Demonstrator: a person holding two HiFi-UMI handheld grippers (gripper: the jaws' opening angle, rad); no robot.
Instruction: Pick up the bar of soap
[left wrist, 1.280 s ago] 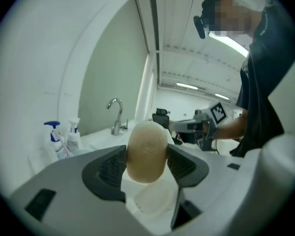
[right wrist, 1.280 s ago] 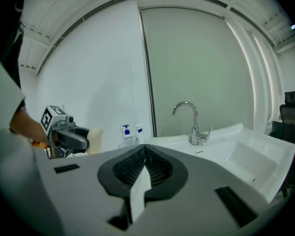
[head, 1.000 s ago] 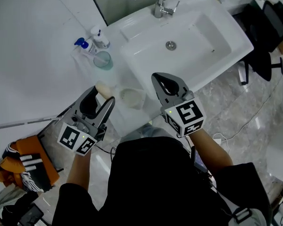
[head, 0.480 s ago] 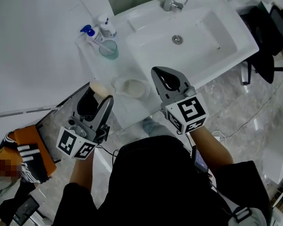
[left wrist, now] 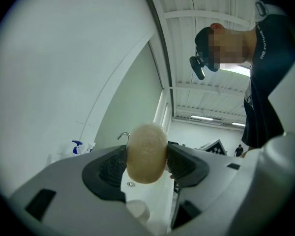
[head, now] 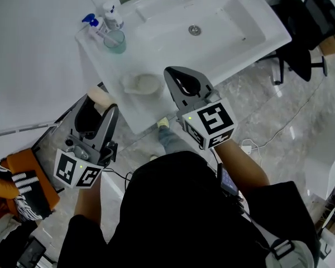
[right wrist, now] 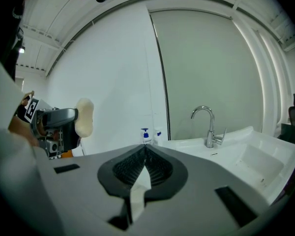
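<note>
- Gripping the bar of soap is the L gripper: both jaws press on its sides, ribbed pads touching it, and the top of the soap sticks out past the jaw tips.
- Soap is pale cream, a rounded oval w/ a matte surface.
- Head view: L gripper is held off the left-front corner of the counter, over the floor. Soap is in the air and touches nothing but the jaws.
- R gripper: jaws shut together, tips meeting, nothing btwn them. It's held over the counter's front edge.
- White dish sits on the counter near the front, just left of the R gripper's tips and btwn the two grippers in head view.
- Sink basin is set in the counter w/ a round drain. Chrome faucet is at the back.
- Back-left corner of the counter: blue-pump bottle w/ a white bottle beside it, and a teal-tinted cup just in front.
- R gripper view: L gripper and soap show at far left against a white wall, well apart from the R jaws.
- Marker cubes face up toward the head cam.
- Floor is grey marble-look tile. Black office chair is right of the sink; orange & black cloth lies lower left.
</note>
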